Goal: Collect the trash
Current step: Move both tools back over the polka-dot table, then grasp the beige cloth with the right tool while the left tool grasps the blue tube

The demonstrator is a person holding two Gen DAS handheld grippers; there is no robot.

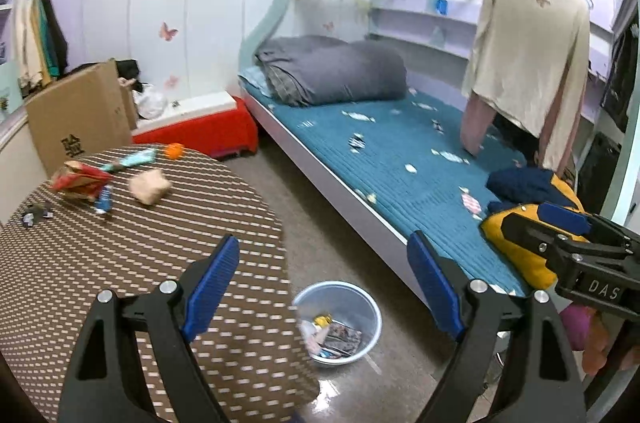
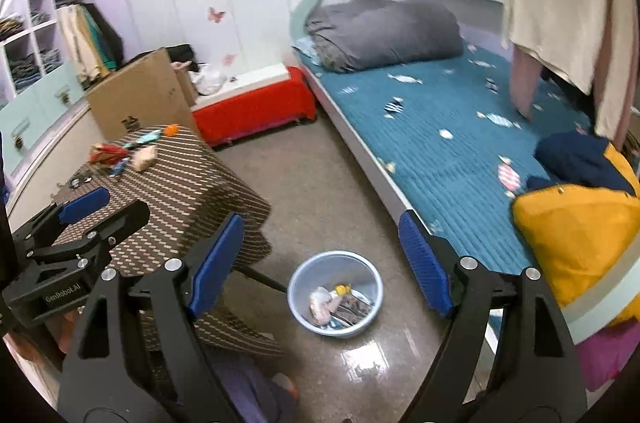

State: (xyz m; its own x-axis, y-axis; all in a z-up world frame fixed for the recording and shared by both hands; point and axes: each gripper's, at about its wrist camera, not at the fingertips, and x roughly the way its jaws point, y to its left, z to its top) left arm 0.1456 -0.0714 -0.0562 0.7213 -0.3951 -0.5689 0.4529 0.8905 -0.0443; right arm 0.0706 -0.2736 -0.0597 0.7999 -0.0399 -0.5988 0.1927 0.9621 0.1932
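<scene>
A pale blue bin (image 1: 362, 307) (image 2: 300, 289) stands on the floor between table and bed, with several wrappers inside. More trash lies at the far end of the striped table (image 1: 160, 263) (image 2: 172, 183): a red snack bag (image 1: 80, 179) (image 2: 106, 153), a crumpled tan paper (image 1: 150, 186) (image 2: 145, 157), a teal wrapper (image 1: 134, 159), an orange cap (image 1: 174, 151) and a small blue packet (image 1: 104, 201). My left gripper (image 1: 324, 287) is open and empty over the table edge. My right gripper (image 2: 322, 263) is open and empty above the bin.
A bed (image 1: 400, 159) with teal cover, grey duvet (image 1: 332, 71) and yellow-navy clothes (image 2: 580, 223) fills the right. A cardboard box (image 1: 80, 115) and red bench (image 1: 208, 131) stand behind the table. A cream shirt (image 1: 528, 55) hangs over the bed.
</scene>
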